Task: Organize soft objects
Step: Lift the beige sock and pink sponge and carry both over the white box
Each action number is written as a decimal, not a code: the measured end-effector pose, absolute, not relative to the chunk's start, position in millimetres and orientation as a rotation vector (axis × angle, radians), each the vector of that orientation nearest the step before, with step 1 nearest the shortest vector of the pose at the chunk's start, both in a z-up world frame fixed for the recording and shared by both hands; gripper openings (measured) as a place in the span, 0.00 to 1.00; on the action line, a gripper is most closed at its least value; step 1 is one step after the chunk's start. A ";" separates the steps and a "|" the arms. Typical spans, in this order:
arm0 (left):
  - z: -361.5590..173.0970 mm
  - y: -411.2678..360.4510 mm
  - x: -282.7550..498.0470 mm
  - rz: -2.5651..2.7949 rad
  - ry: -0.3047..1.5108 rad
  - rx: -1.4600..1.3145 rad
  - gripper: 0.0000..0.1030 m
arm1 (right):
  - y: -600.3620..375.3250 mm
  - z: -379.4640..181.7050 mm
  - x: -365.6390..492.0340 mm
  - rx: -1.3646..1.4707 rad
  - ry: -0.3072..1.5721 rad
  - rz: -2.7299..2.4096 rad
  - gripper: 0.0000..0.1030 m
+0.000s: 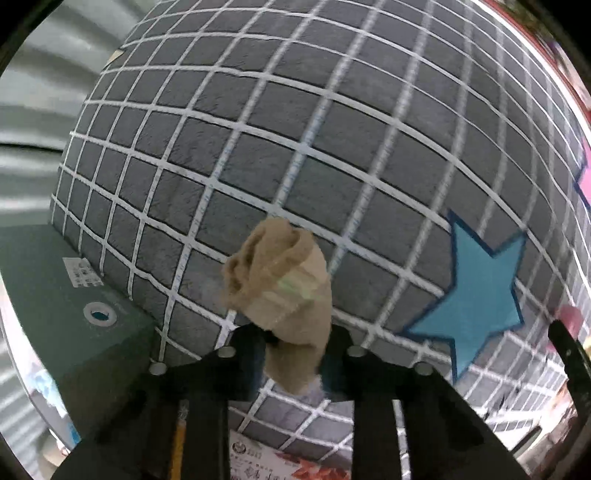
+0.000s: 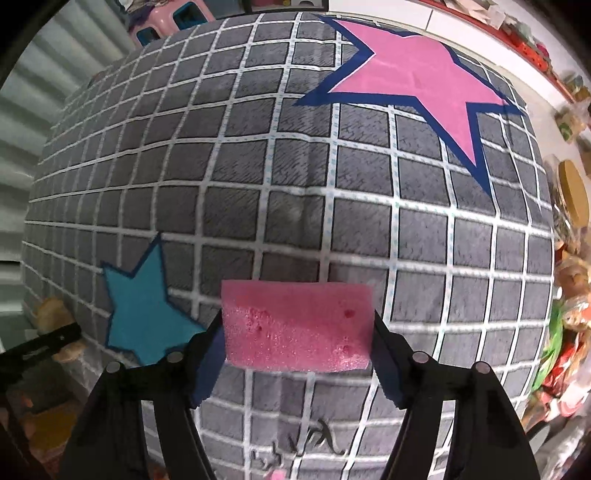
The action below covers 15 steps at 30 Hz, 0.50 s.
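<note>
My left gripper [image 1: 295, 354] is shut on a crumpled tan cloth [image 1: 284, 280] and holds it above the grey grid-patterned mat [image 1: 280, 140]. A blue star [image 1: 476, 291] lies on the mat to the right of the cloth. My right gripper [image 2: 299, 350] is shut on a pink sponge block [image 2: 295, 325], held above the same mat [image 2: 295, 184]. In the right wrist view the blue star [image 2: 140, 310] is at the lower left and a large pink star [image 2: 417, 81] at the upper right. The left gripper with its tan cloth [image 2: 51, 314] shows at the far left edge.
A dark green box [image 1: 62, 306] stands left of the mat. Corrugated metal wall [image 1: 37, 129] runs along the left. Cluttered packets and toys [image 2: 569, 288] line the mat's right edge. A pink stool [image 2: 166, 22] stands beyond the far edge. The right gripper's finger [image 1: 572, 350] shows at right.
</note>
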<state>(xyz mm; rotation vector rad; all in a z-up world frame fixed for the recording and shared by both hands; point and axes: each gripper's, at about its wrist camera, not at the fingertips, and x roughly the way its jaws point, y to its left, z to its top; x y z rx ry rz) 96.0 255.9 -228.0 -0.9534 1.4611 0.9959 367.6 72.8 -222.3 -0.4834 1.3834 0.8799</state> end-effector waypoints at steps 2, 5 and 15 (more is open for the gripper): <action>-217.8 245.2 103.0 0.964 1.447 -0.918 0.23 | 65.2 -213.0 359.5 -0.468 1.390 0.897 0.69; -198.6 222.6 113.1 0.919 1.435 -0.838 0.23 | 43.4 -201.1 344.9 -0.436 1.408 0.915 0.69; -130.7 152.2 123.3 0.745 1.406 -0.639 0.23 | 4.1 -176.6 281.3 -0.397 1.476 0.938 0.69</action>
